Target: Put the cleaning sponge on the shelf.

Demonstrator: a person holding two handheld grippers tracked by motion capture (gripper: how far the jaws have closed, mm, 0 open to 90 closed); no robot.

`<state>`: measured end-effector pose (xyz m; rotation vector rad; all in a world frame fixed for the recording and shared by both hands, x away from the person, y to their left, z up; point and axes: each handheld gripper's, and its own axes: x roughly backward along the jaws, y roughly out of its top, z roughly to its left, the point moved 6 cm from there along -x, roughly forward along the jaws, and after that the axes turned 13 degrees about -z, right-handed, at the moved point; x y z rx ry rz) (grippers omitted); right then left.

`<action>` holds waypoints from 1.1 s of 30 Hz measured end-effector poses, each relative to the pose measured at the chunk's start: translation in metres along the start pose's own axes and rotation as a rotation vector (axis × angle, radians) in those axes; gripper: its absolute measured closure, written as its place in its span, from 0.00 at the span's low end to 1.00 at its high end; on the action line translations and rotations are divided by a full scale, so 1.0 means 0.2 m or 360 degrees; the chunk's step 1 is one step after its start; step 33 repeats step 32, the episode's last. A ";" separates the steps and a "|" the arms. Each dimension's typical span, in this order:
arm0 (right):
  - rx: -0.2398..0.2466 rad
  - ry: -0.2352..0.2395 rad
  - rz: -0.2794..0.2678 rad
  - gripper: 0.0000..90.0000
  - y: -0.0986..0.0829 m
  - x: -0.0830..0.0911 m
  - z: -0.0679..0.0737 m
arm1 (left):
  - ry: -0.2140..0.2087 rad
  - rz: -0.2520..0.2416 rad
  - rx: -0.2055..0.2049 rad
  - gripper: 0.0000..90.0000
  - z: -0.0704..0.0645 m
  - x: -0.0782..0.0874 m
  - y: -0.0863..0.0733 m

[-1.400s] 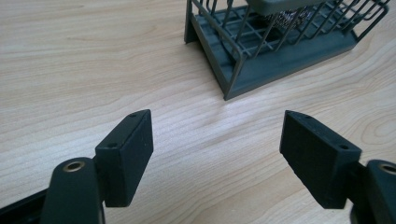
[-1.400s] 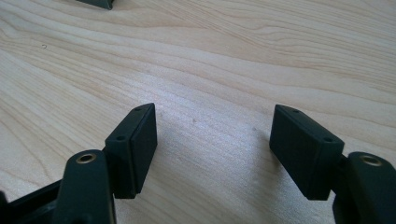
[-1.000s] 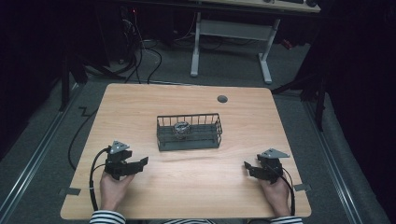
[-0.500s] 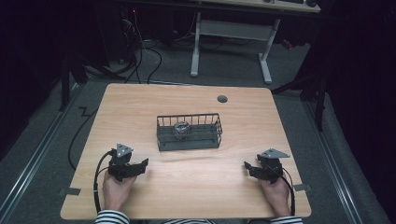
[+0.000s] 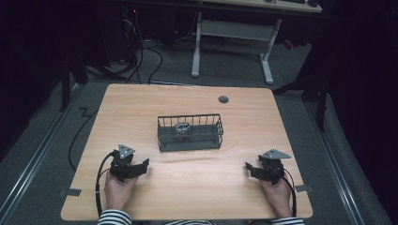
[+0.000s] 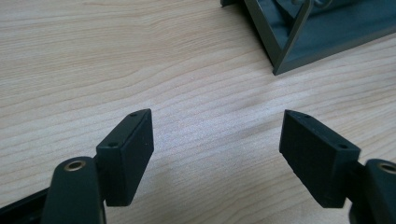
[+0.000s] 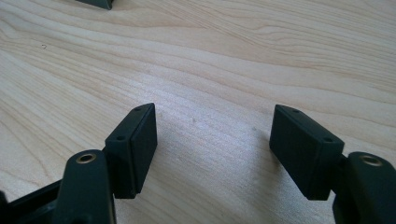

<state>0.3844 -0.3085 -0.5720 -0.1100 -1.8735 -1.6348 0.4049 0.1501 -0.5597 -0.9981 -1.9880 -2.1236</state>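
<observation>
1. Left claw (image 5: 141, 165): jaws wide apart, nothing between them, resting low on the tabletop (image 5: 187, 187) near the front-left edge. Against a second ago it sits a touch further toward the person and slightly left; a small settling shift, not a reach.
2. Right claw (image 5: 251, 168): jaws likewise spread wide and empty, low over bare wood at front right. No visible change from a second ago.
3. Wire basket (image 5: 189, 132): stands mid-tabletop, between the two claws and beyond them, well apart from both. A small metal object (image 5: 182, 129) lies inside at its left half; too small to identify. Neither has moved.
4. Reading: work on the basket looks not yet begun. Both claws appear to be at a rest pose, open and ready.
5. Left gripper view: left claw (image 6: 217, 140) points toward the near-left corner of the basket (image 6: 285, 51), open wood in between.
6. Right gripper view: right claw (image 7: 212, 140) faces plain wood grain; a dark corner, probably the basket (image 7: 95, 3), at the top edge.
7. Room: clear wood on all sides of the basket. A round grommet (image 5: 223, 99) sits near the far edge, out of the way. Front edge is close behind both hands, so any move likely goes forward and inward.
</observation>
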 end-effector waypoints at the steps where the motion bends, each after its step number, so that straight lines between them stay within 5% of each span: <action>1: 0.0000 0.0000 0.0000 0.36 0.00 0.00 0.00 | 0.0004 0.0000 -0.0003 0.29 0.00 0.00 0.00; 9: -0.0001 0.0001 0.0002 0.36 0.00 0.00 0.00 | 0.0013 0.0018 -0.0043 0.29 -0.01 -0.02 -0.02; 33: 0.0000 0.0010 0.0006 0.34 0.00 0.00 0.00 | 0.0053 -0.0001 -0.0031 0.27 0.00 -0.03 -0.08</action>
